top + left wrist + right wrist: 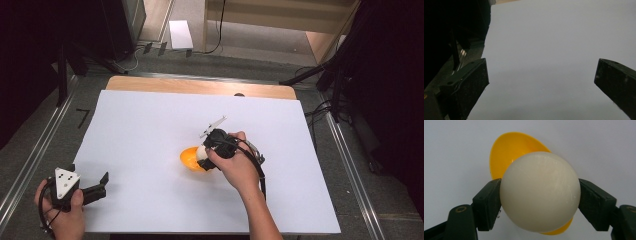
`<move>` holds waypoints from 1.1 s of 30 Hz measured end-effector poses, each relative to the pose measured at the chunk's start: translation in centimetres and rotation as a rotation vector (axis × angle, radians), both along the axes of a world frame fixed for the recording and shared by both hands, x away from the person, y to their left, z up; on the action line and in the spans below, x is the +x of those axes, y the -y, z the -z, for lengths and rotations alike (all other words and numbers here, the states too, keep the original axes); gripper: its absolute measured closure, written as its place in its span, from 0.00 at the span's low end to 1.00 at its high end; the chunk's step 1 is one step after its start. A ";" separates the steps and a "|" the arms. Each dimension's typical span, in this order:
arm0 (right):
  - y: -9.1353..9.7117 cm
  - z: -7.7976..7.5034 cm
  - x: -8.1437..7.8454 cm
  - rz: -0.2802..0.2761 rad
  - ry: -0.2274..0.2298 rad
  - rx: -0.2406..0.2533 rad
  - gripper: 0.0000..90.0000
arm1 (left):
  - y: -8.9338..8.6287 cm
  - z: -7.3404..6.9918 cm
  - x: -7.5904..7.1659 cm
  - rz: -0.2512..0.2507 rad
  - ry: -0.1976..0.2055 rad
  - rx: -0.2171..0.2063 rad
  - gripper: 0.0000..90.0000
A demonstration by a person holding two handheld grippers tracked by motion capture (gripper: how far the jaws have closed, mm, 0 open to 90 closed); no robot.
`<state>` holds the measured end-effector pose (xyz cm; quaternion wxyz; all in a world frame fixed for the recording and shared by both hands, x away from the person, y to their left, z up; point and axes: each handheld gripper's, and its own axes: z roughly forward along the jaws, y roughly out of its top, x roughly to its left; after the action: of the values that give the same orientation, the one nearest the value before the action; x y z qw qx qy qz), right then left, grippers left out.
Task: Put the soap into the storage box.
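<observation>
White sheet (150, 130) covered the table (200, 86), largest of all. Right gripper (540, 200) sat near the sheet's centre, toward 5 o'clock, its jaws pinching a cream ball (540, 195) on both sides. Left gripper (97, 189) rested at the 8 o'clock corner, jaws spread wide over bare sheet. Orange bowl (189, 159) lay under and behind the ball, at the right gripper's 9 o'clock.
</observation>
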<state>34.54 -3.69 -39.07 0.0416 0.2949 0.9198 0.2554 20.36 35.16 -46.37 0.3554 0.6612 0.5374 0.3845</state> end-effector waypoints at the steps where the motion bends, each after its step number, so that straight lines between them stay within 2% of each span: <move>1: 0.0 0.0 0.0 0.002 -0.001 0.001 0.28 | 0.0 0.0 0.0 0.000 0.000 0.000 0.00; 9: -0.7 0.5 0.1 0.020 -0.019 -0.002 0.28 | 0.0 0.0 0.0 0.000 -0.001 0.000 0.00; 12: -0.9 0.7 0.0 0.048 -0.034 0.003 0.28 | 0.0 0.0 0.0 0.001 0.000 -0.001 0.00; 17: -0.9 0.8 0.1 0.057 -0.057 0.010 0.28 | 0.0 0.0 0.0 0.002 0.000 0.005 0.00; 25: -0.9 1.2 0.1 0.075 -0.055 -0.012 0.28 | 0.1 0.0 0.0 0.002 -0.001 0.007 0.00; 33: -1.0 1.3 0.2 0.075 -0.058 -0.005 0.28 | 0.1 0.0 0.0 0.004 -0.002 0.008 0.00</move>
<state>34.72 -2.71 -40.40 0.0252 0.3364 0.9095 0.2427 20.34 35.08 -46.36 0.3528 0.6640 0.5350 0.3853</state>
